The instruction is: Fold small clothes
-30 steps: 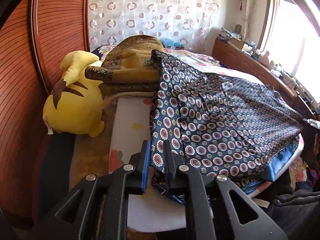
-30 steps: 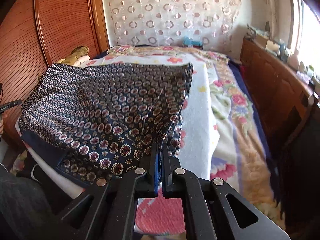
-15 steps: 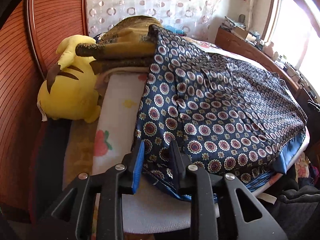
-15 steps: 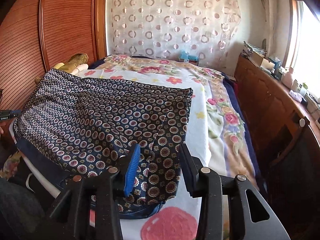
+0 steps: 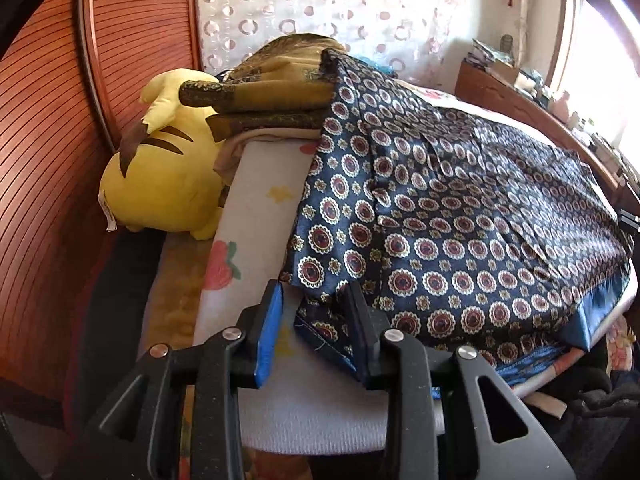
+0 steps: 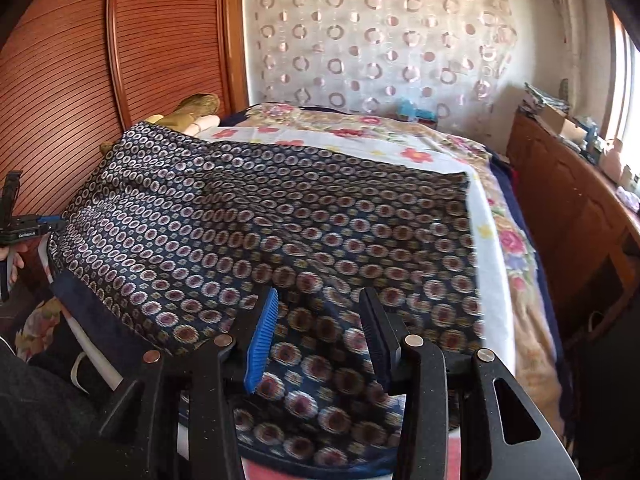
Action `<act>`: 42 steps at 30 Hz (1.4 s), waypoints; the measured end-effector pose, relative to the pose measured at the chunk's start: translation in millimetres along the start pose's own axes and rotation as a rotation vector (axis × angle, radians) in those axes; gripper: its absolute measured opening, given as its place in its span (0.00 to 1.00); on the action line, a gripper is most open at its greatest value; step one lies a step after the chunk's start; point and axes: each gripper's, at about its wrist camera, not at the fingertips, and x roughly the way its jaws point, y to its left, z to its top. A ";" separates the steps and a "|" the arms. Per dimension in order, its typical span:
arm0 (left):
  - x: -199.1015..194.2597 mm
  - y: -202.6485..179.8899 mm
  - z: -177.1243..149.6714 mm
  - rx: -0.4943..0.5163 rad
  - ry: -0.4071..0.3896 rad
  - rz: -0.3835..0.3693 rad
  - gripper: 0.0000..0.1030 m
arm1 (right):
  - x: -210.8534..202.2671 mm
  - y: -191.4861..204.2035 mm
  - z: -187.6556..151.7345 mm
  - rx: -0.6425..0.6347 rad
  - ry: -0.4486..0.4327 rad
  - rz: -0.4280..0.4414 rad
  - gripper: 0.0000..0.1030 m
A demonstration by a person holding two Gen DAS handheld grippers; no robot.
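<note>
A navy garment with a medallion print (image 5: 460,208) lies spread flat on the bed, its blue-lined hem at the near edge. It also fills the right wrist view (image 6: 280,232). My left gripper (image 5: 316,304) is open, its jaws apart around the garment's near left corner without gripping it. My right gripper (image 6: 320,320) is open above the garment's near right corner, empty. The left gripper shows at the far left of the right wrist view (image 6: 24,232).
A yellow plush toy (image 5: 160,184) and folded olive-gold cloths (image 5: 272,96) lie at the bed's left by the wooden wardrobe (image 5: 48,120). The floral bedsheet (image 6: 500,208) extends right. A wooden sideboard (image 6: 580,208) with clutter runs under the window.
Both grippers were shut on the garment's near corners a second ago. Both have opened and let the cloth drop onto the bed, and both have drawn back slightly.
</note>
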 end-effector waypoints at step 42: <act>-54.1 -71.0 53.0 0.075 -0.239 -0.206 0.04 | 31.7 18.2 -27.2 0.032 -0.020 -0.070 0.51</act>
